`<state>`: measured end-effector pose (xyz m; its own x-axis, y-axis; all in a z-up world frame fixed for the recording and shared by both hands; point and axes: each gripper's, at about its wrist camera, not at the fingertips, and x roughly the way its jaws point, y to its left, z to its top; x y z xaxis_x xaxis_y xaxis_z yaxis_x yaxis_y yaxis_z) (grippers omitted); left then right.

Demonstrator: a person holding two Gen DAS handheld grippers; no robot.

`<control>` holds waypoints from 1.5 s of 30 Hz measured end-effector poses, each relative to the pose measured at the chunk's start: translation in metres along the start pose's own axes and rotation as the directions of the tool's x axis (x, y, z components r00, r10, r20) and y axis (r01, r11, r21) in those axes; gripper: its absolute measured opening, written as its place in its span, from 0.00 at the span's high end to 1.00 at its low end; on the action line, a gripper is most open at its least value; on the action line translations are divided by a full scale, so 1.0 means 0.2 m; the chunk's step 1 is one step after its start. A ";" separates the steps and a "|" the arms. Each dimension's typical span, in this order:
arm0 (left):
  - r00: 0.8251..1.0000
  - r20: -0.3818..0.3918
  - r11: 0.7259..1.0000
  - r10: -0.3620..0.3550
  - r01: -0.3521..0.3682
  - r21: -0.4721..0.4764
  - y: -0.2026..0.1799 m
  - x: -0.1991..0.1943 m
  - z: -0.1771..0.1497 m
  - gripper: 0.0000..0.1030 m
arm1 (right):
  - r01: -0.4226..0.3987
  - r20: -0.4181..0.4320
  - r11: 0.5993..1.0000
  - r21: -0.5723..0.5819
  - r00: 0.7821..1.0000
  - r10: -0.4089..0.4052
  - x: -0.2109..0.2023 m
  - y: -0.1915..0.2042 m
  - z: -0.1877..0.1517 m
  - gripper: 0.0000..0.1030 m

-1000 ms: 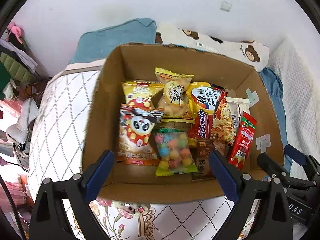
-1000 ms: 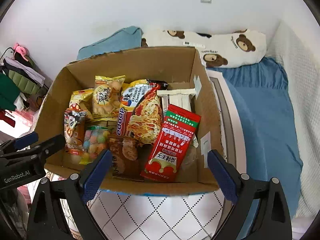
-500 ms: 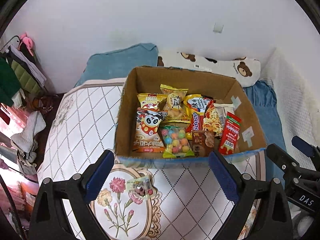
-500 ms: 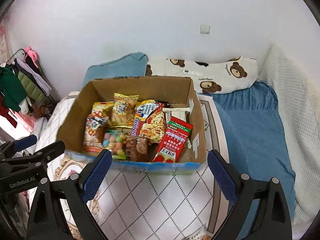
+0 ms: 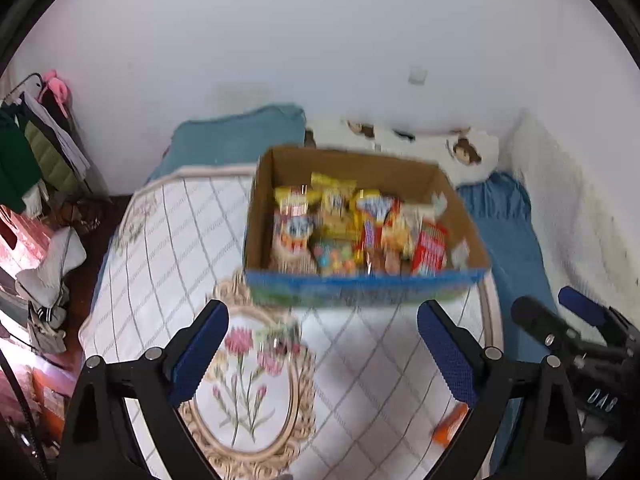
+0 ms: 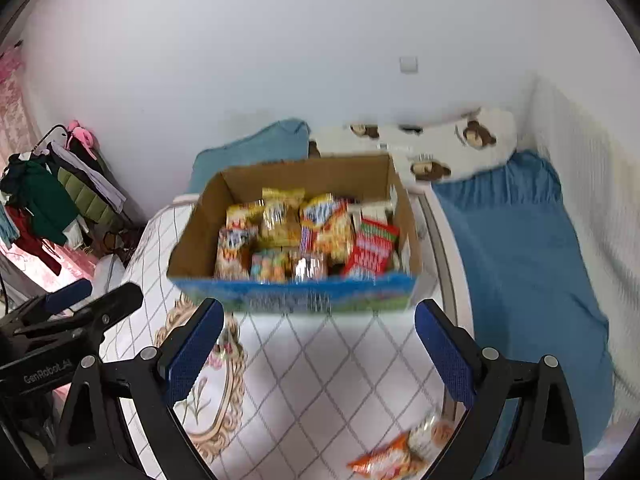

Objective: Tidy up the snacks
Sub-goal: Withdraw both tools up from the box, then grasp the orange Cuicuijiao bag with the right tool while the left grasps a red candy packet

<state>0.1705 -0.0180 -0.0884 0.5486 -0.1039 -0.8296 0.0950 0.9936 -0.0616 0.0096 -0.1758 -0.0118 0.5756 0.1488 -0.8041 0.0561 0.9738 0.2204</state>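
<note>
An open cardboard box (image 5: 256, 216) (image 6: 192, 236) stands on the bed, filled with several snack packets, among them a red packet (image 5: 430, 248) (image 6: 374, 250) at its right. An orange snack packet (image 6: 396, 454) lies loose on the quilt near me; its corner shows in the left wrist view (image 5: 450, 428). My left gripper (image 5: 322, 356) is open and empty, well back from the box. My right gripper (image 6: 320, 354) is open and empty too, above the quilt in front of the box. Both views are blurred.
A white quilt with a flower medallion (image 5: 248, 384) (image 6: 204, 396) covers the bed. A teal pillow (image 5: 236, 140) and a bear-print pillow (image 6: 448, 148) lie behind the box against the wall. A blue sheet (image 6: 516, 264) is at right. A clothes rack (image 6: 48, 196) stands at left.
Both grippers have pulled back and up from the box, which now looks smaller and farther away. The loose orange packet has come into view near me. Both stay open.
</note>
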 end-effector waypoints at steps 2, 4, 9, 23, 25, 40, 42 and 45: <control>0.998 -0.064 1.000 0.004 -0.003 0.016 0.01 0.05 -0.11 0.06 | -0.001 -0.055 0.999 0.036 0.998 0.003 0.03 -0.05 -0.11 0.04; 0.989 -0.148 0.999 0.015 -0.011 0.033 0.03 0.12 -0.26 0.06 | 0.003 -0.103 0.997 0.073 0.995 0.005 0.08 -0.10 -0.21 0.04; 0.933 -0.359 0.999 0.029 -0.016 0.037 0.11 0.31 -0.61 0.06 | 0.057 -0.265 0.965 0.255 0.964 0.013 0.23 -0.38 -0.54 0.04; 0.650 -0.729 0.972 -0.216 0.072 -0.224 0.35 0.63 -1.28 0.06 | 0.131 -0.473 0.843 0.522 0.866 0.159 0.66 -0.68 -1.19 0.04; 0.613 -0.746 0.961 -0.259 0.088 -0.261 0.34 0.68 -1.35 0.14 | 0.128 -0.486 0.859 0.495 0.861 0.151 0.67 -0.61 -1.21 0.04; 0.702 -0.668 0.967 -0.247 0.138 -0.213 0.17 0.75 -1.17 0.53 | -0.043 -0.510 0.998 -0.040 0.860 0.016 0.58 -0.08 -0.95 0.04; 0.729 -0.646 0.973 -0.227 0.139 -0.184 0.11 0.77 -1.10 0.53 | -0.060 -0.552 0.974 -0.219 0.831 -0.073 0.62 0.02 -0.98 0.04; 0.749 -0.631 0.979 -0.203 0.139 -0.149 0.02 0.80 -1.05 0.53 | -0.047 -0.554 0.905 -0.422 0.804 -0.217 0.68 0.10 -1.03 0.04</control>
<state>0.0837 -0.0207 -0.3374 -0.1327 -0.2506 -0.9589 0.0455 0.9649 -0.2585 -0.0788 -0.0997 -0.2309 -0.0010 0.0038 -1.0000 -0.3208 0.9471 0.0039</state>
